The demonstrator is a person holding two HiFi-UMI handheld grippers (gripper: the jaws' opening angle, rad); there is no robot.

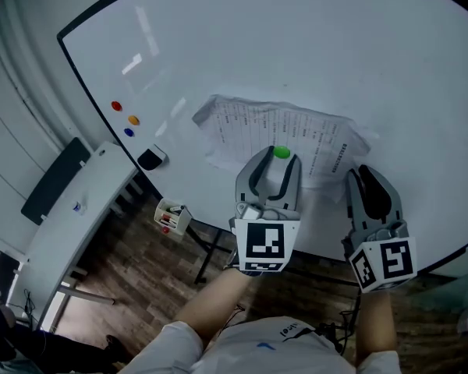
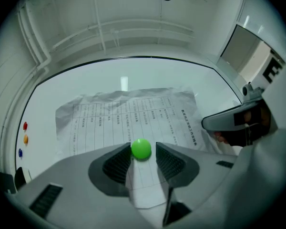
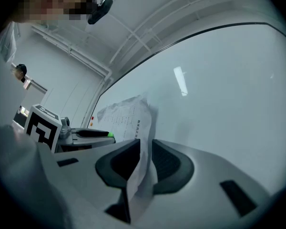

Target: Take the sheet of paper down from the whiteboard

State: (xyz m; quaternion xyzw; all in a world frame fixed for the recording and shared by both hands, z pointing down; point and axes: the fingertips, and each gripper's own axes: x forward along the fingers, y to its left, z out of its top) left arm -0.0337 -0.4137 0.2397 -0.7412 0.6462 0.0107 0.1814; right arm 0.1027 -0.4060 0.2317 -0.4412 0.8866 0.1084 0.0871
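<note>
Job now: get green magnet (image 2: 141,149) off. It pins paper (image 1: 281,127) to whiteboard (image 1: 335,45). The left gripper (image 1: 278,162) is wide open w/ magnet btwn jaws, not pinched. The right gripper (image 3: 144,147) pinches paper's edge. Squeeze magnet, pull straight off, hold paper tight.

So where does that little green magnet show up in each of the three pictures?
Head view: the green magnet is at centre, over the sheet of paper, at the left gripper's tips.
Left gripper view: the magnet is low at centre, between that gripper's open jaws.
Right gripper view: the magnet is a small green sliver at left, by the left gripper's tips.
Shared landmark: the printed sheet on the whiteboard.
</note>
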